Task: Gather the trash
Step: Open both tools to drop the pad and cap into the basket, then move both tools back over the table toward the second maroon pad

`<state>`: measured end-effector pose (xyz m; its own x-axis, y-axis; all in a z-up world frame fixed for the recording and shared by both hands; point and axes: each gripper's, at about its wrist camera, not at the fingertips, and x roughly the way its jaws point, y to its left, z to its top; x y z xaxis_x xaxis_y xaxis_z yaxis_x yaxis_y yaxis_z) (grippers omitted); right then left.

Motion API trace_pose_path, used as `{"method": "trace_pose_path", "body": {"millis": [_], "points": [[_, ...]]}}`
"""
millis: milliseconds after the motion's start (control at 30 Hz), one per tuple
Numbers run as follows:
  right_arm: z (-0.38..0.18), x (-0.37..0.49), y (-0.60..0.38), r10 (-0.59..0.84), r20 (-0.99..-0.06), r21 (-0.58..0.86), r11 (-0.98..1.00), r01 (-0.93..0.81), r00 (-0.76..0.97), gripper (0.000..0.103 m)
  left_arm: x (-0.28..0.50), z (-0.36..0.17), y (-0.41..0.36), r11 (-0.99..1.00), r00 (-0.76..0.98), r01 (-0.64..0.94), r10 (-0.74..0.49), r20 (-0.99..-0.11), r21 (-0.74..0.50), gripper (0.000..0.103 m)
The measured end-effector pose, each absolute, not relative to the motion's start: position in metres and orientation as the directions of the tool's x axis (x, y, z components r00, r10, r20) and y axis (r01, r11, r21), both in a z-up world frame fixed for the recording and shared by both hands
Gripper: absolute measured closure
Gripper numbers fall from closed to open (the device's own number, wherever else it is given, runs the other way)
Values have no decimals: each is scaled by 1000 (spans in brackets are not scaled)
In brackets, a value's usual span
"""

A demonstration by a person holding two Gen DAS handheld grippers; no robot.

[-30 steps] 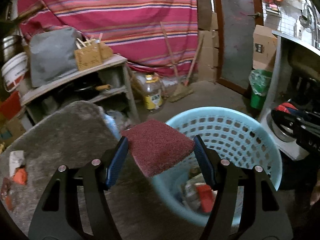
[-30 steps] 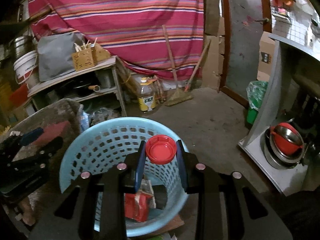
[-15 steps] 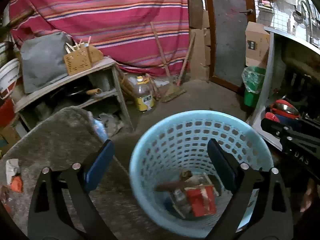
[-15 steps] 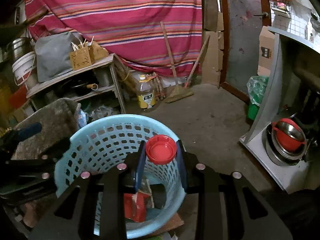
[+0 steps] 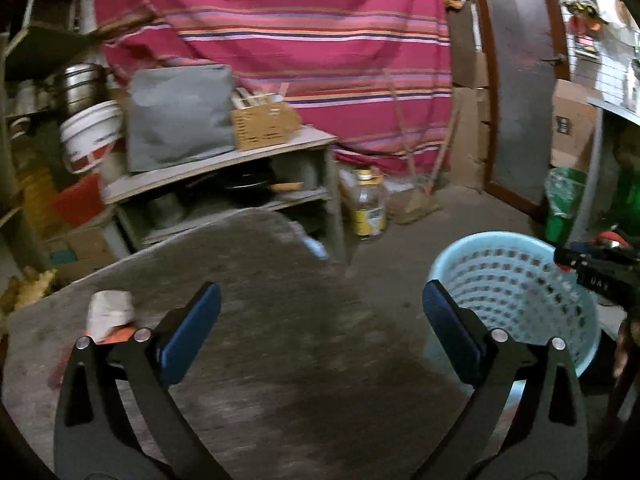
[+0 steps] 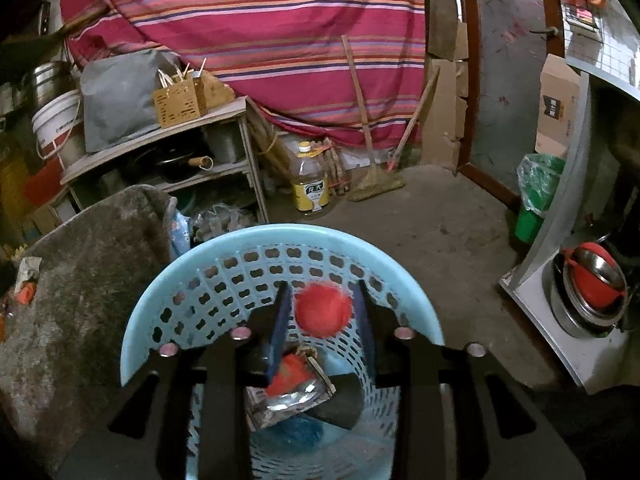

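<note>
My right gripper (image 6: 322,289) hovers over the light blue perforated basket (image 6: 280,232), jaws opening. A blurred red lid (image 6: 323,310) sits between them with a gap on each side, loose from the pads. Inside the basket lie a red-and-silver wrapper (image 6: 292,384) and other trash. My left gripper (image 5: 320,292) is over the grey stone-like table (image 5: 280,320), jaws opening wide, nothing between them. The basket (image 5: 516,280) is on its right. Crumpled white paper with an orange scrap (image 5: 110,312) lies on the table just left of the left finger.
A shelf (image 5: 224,160) behind the table carries a grey bag and a wooden box. An oil bottle (image 6: 310,184) and a broom (image 6: 374,180) stand by the striped curtain. A green bin (image 6: 536,196) and a metal cabinet with a red bowl (image 6: 592,280) are on the right.
My left gripper let the maroon pad drop into the basket, opened wide and swung left over the table. My right gripper sank toward the basket and opened, releasing the red lid.
</note>
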<state>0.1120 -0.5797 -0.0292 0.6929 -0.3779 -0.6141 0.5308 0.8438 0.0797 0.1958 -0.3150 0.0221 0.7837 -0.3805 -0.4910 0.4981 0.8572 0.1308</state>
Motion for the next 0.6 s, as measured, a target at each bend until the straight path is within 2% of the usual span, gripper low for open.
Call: {"method": "trace_pose_path", "body": {"millis": [33, 167, 233, 367, 433, 600], "points": [[-30, 113, -579, -384, -609, 81, 840, 536, 694, 23, 199, 22, -301, 868, 795, 477, -357, -490, 141, 5], [-21, 117, -570, -387, -603, 96, 833, 545, 697, 21, 209, 20, -262, 895, 815, 419, -297, -498, 151, 5], [-13, 118, -559, -374, -596, 106, 841, 531, 711, 16, 217, 19, -241, 913, 822, 381, -262, -505, 145, 5], [0, 127, -528, -355, -576, 92, 867, 490, 736, 15, 222, 24, -208, 938, 841, 324, -225, -492, 125, 5], [3, 134, -506, -329, -574, 99, 881, 462, 750, 11, 225, 25, -193, 947, 847, 297, -203, -492, 121, 5], [3, 146, -455, -273, -574, 74, 922, 381, 772, 10, 230, 21, -161, 960, 844, 260, -172, -507, 107, 5]]}}
